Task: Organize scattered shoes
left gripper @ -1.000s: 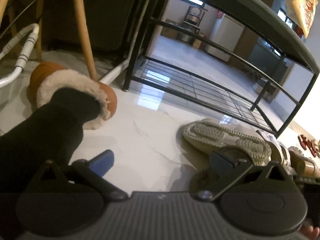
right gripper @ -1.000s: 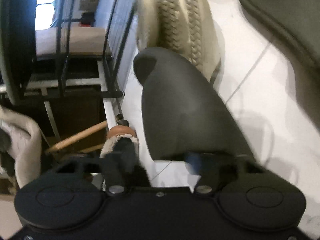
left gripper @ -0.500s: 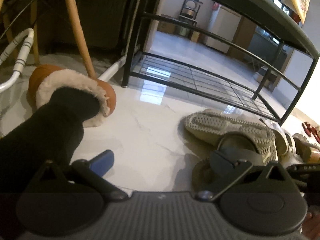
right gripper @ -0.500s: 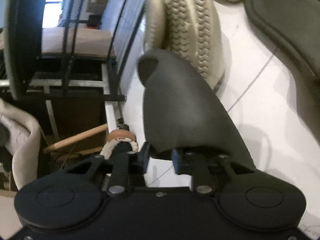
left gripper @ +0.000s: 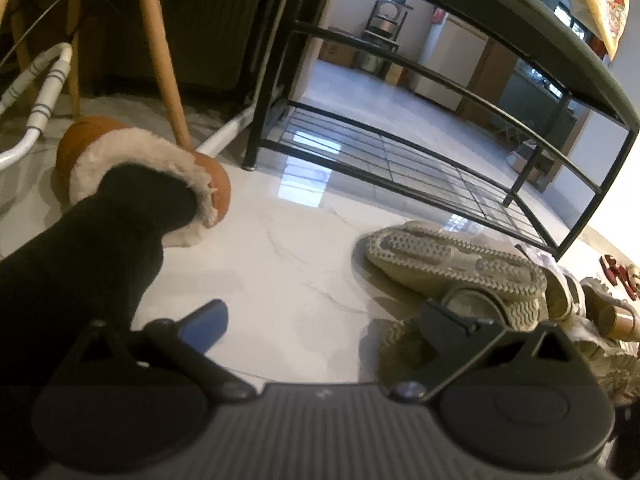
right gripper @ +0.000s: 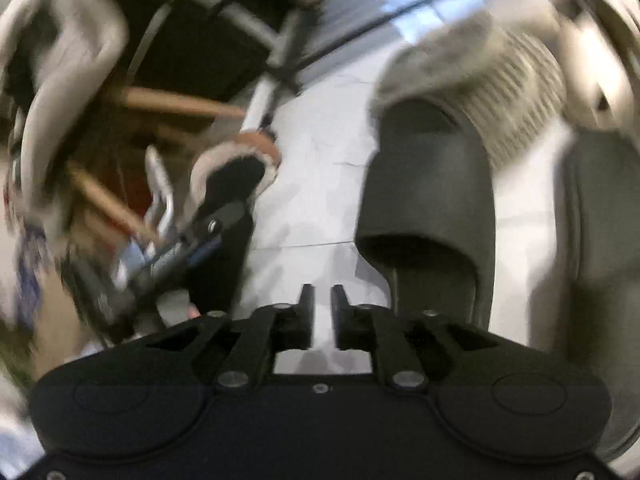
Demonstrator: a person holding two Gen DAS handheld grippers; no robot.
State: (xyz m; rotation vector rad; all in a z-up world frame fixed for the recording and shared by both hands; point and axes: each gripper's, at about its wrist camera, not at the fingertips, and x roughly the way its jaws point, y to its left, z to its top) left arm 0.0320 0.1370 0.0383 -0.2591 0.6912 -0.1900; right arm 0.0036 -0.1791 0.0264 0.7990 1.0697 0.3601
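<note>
Half a second ago the right gripper (right gripper: 320, 300) was shut on the heel of the dark grey slipper (right gripper: 428, 208); now it has let go and pulled back. Its two fingers are close together with only a thin gap, and nothing is between them. The slipper lies on the white floor (right gripper: 312, 184) to the right of the fingers, in the middle right of the right wrist view, with its open end near the camera. That whole picture is blurry. Behind the slipper, in the upper right, is a beige shoe (right gripper: 504, 92) with a ridged sole.

The left gripper (left gripper: 320, 316) has stayed wide apart and holds nothing. One finger has a blue pad (left gripper: 204, 322). At the left of the left wrist view, a leg in a black sock (left gripper: 132, 216) goes into a brown fluffy slipper (left gripper: 140, 152) with pale fur round the top. A wooden chair leg (left gripper: 160, 56) stands just behind it.

In the lower right of that view, a beige sneaker (left gripper: 452, 256) lies on its side with the sole showing. More shoes are piled beside it. A black metal shoe rack (left gripper: 400, 152) runs across the middle, and none of the shoes seen here are on its wire shelf.
</note>
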